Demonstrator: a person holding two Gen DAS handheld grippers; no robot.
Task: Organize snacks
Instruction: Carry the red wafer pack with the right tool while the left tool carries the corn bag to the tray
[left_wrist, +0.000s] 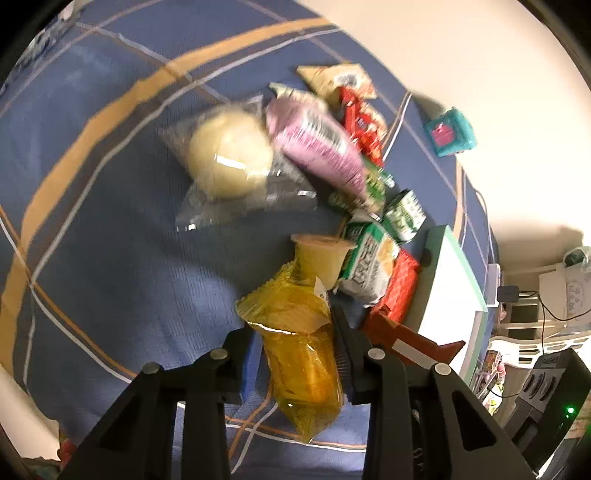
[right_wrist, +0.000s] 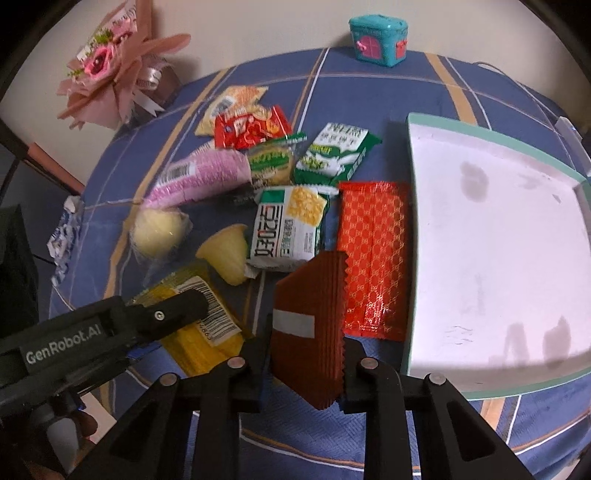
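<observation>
My left gripper (left_wrist: 295, 332) is shut on a yellow see-through snack packet (left_wrist: 299, 354), held just above the blue checked cloth (left_wrist: 110, 221). The right wrist view shows that same gripper (right_wrist: 184, 306) on the yellow packet (right_wrist: 199, 347) at the lower left. My right gripper (right_wrist: 306, 332) is shut on a dark red packet (right_wrist: 310, 295) with a grey label and holds it upright. To its right lies an empty white tray with a green rim (right_wrist: 412, 221).
Loose snacks lie on the cloth: a red patterned packet (right_wrist: 373, 254) against the tray, a green-white packet (right_wrist: 288, 225), a jelly cup (right_wrist: 229, 254), a wrapped bun (right_wrist: 155, 230), a pink packet (right_wrist: 199, 177). A teal box (right_wrist: 378, 40) and a bouquet (right_wrist: 107, 70) stand at the back.
</observation>
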